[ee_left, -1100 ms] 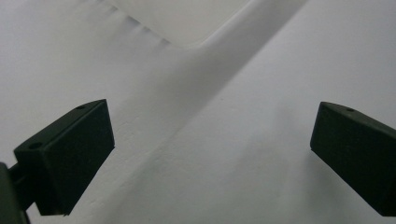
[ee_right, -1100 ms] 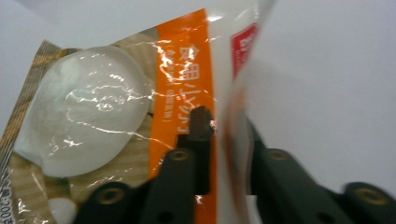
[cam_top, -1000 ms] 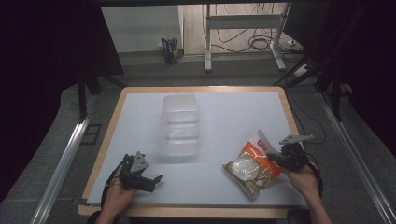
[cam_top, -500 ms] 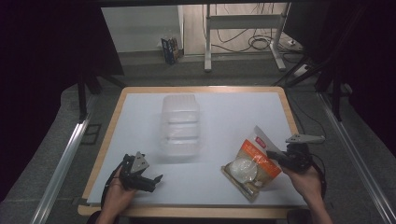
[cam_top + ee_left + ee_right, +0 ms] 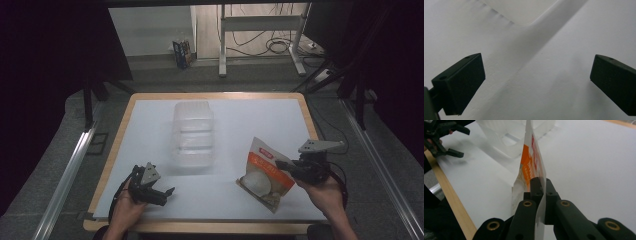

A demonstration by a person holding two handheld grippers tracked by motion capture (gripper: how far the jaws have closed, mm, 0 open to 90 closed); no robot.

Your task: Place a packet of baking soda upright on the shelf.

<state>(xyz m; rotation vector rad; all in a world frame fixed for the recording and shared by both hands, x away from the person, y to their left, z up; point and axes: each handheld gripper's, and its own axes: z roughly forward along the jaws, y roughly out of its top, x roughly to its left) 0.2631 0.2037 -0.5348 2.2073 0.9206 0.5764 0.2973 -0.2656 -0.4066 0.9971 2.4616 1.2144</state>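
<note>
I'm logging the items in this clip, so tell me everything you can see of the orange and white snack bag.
The snack bag is a flat, glossy pouch, orange and white with a red mark near its top and a pale round picture below. The right gripper is shut on its edge, tilting it up off the white table, lower corner near the surface.
</note>
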